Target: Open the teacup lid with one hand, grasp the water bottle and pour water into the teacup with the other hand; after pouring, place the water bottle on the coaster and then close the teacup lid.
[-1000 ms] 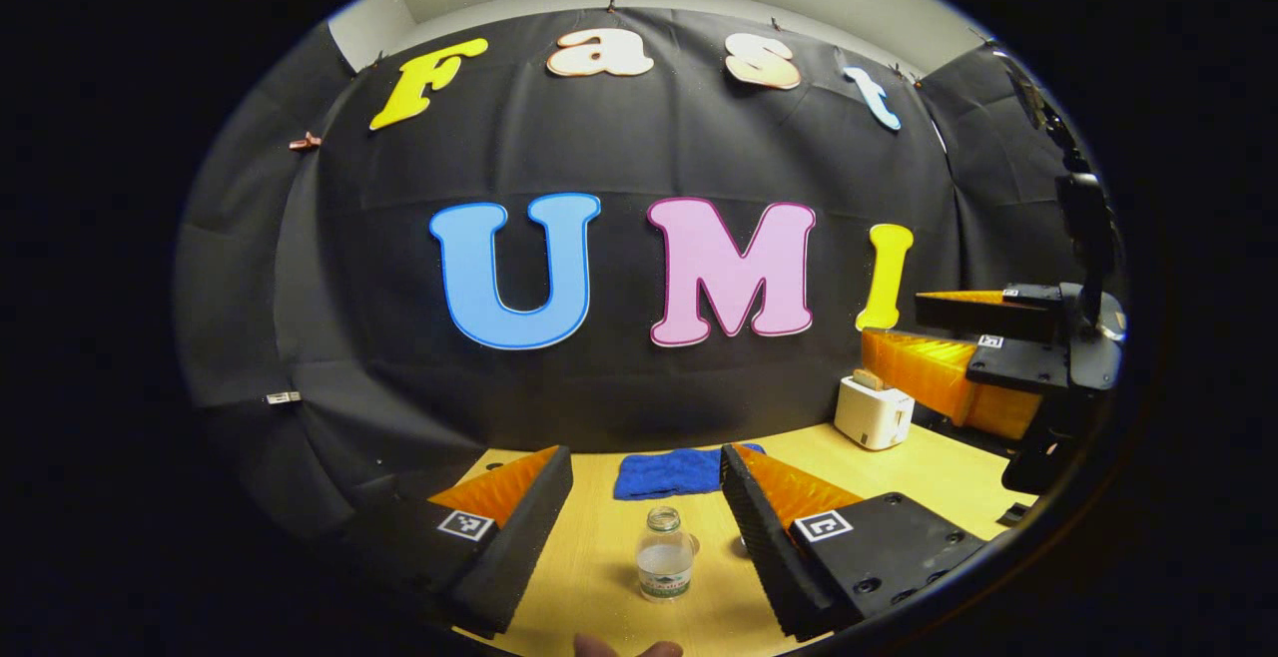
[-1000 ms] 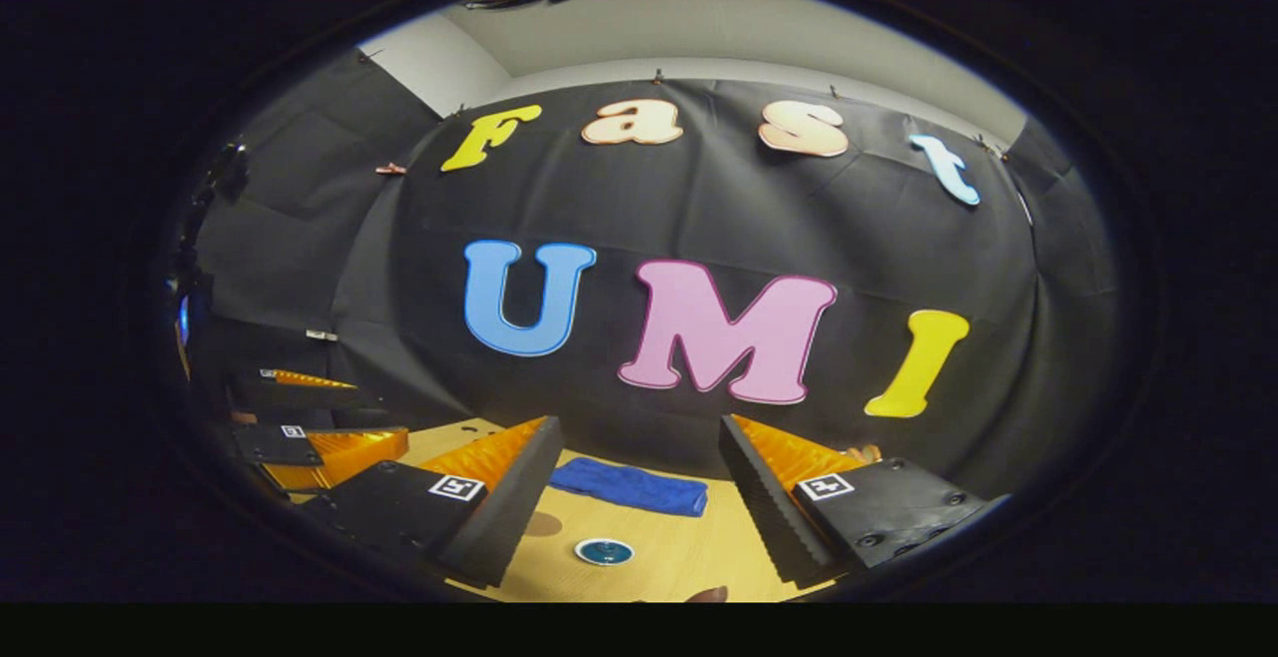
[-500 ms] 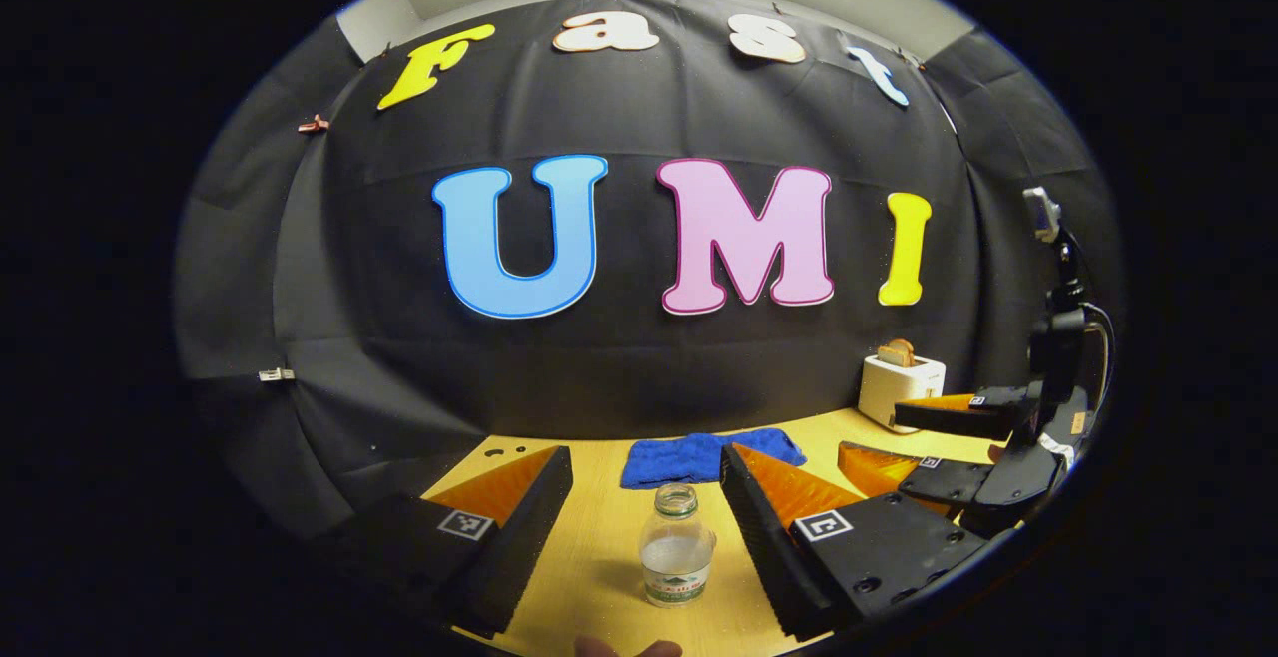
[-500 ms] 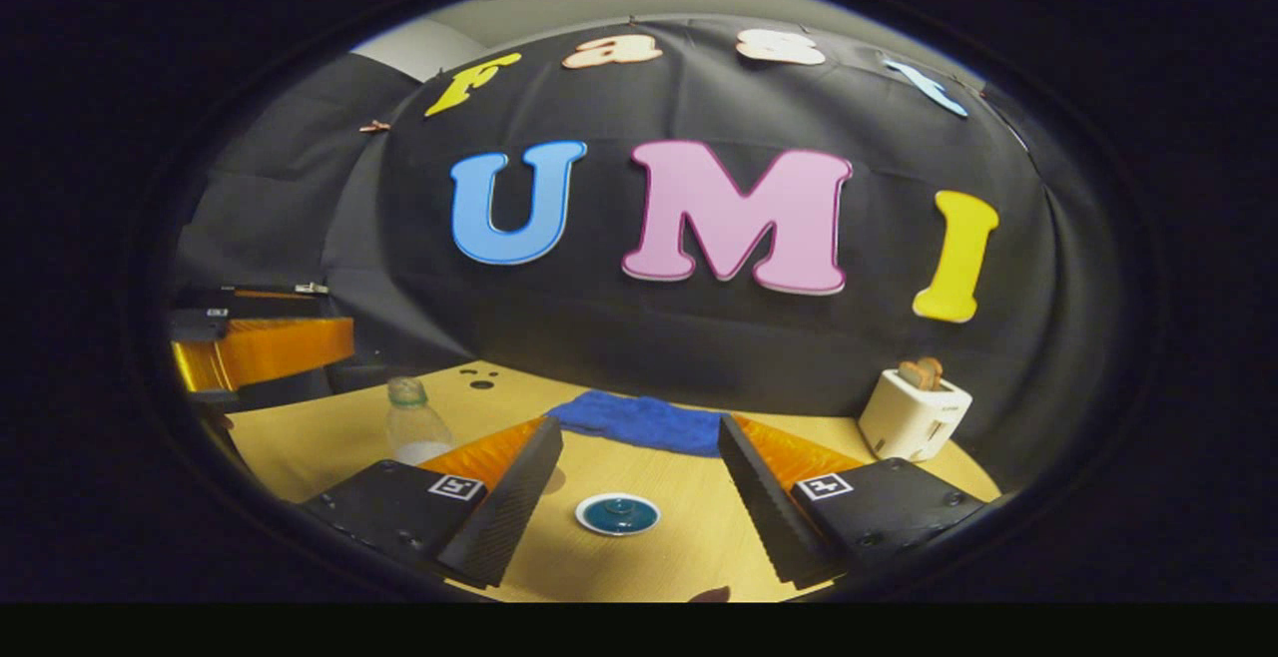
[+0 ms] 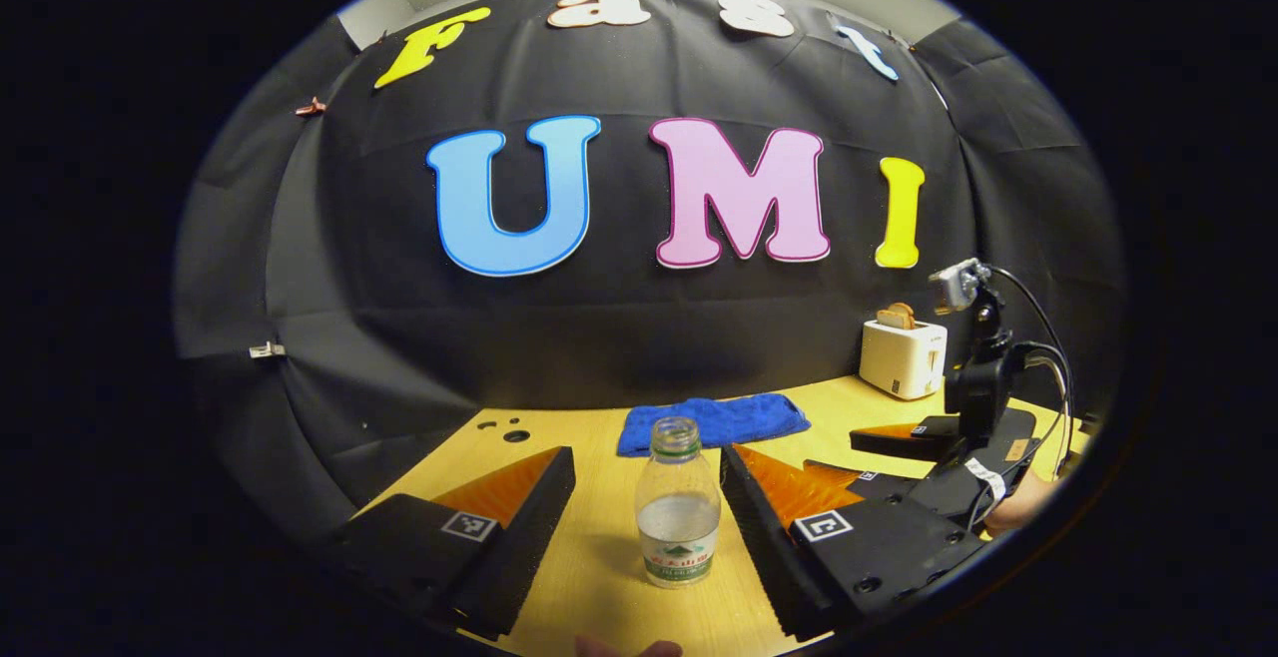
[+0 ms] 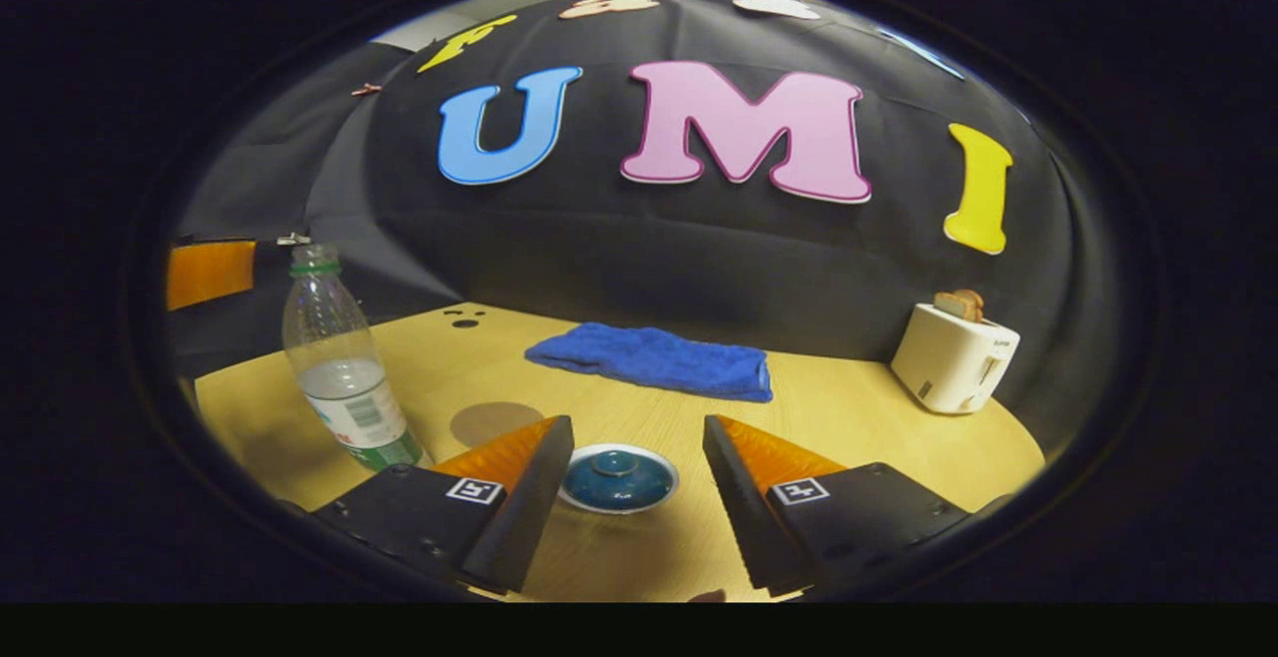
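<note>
A clear water bottle (image 5: pixel 679 507), uncapped and partly filled, stands upright on the wooden table. My left gripper (image 5: pixel 647 457) is open, one finger on each side of the bottle, neither touching it. In the right gripper view the bottle (image 6: pixel 339 367) stands at the left. A teacup with its blue lid (image 6: pixel 617 477) on sits low between the open fingers of my right gripper (image 6: pixel 637 427), apart from both. A round brown coaster (image 6: pixel 496 422) lies flat between bottle and teacup. The right gripper (image 5: pixel 899 452) appears at the right of the left gripper view, held by a hand.
A folded blue cloth (image 6: pixel 654 357) lies toward the back of the table (image 6: pixel 849 417), also visible behind the bottle as the cloth (image 5: pixel 711 419). A white toaster (image 6: pixel 954 357) holding toast stands at the back right. Black cloth walls close the booth.
Both grippers have come down toward the table. The bottle now stands larger between the left fingers, and the teacup lid lies closer between the right fingers.
</note>
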A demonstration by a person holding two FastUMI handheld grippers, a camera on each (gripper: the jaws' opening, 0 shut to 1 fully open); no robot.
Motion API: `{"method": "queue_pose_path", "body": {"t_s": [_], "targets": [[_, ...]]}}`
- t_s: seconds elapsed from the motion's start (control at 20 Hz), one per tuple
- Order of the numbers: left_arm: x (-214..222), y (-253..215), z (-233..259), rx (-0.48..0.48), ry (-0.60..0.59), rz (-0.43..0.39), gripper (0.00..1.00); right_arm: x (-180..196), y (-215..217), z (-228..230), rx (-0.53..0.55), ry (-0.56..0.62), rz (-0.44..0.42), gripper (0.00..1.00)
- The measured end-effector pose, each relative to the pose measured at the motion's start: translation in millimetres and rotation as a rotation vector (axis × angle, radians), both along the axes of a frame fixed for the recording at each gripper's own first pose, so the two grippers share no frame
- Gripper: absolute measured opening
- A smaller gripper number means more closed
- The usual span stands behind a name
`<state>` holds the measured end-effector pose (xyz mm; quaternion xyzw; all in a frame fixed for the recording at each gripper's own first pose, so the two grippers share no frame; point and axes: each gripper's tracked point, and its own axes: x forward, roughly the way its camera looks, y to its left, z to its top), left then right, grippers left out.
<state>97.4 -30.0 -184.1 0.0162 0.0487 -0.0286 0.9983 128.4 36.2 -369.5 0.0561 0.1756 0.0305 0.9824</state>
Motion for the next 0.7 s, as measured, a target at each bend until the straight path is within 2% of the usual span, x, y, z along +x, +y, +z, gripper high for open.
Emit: {"method": "queue_pose_path", "body": {"t_s": [0.1,0.3,0.5,0.55,0.6,0.65,0.7], "targets": [[-0.5,2.2,-8.9,-0.004,0.013,0.001,0.93,2.4,5.4,-11.6,-0.002,0.023,0.012,0.76],[3.1,7.2,-21.2,-0.005,0.03,0.0,0.93,3.6,14.9,-26.4,0.013,0.059,0.029,0.52],[6.7,7.8,-27.2,-0.008,0.036,-0.008,0.92,5.5,19.2,-28.7,0.023,0.061,0.031,0.52],[8.5,7.0,-27.4,-0.008,0.037,-0.011,0.92,4.5,18.5,-26.8,0.029,0.064,0.025,0.43],[8.1,6.3,-30.1,-0.007,0.038,-0.014,0.92,8.0,18.6,-28.2,0.043,0.062,0.021,0.44],[9.6,4.4,-31.2,-0.006,0.041,-0.018,0.92,8.7,19.1,-29.0,0.048,0.064,0.022,0.29],[10.0,3.1,-34.7,-0.005,0.045,-0.021,0.92,9.1,19.0,-28.5,0.045,0.061,0.023,0.34]]}}
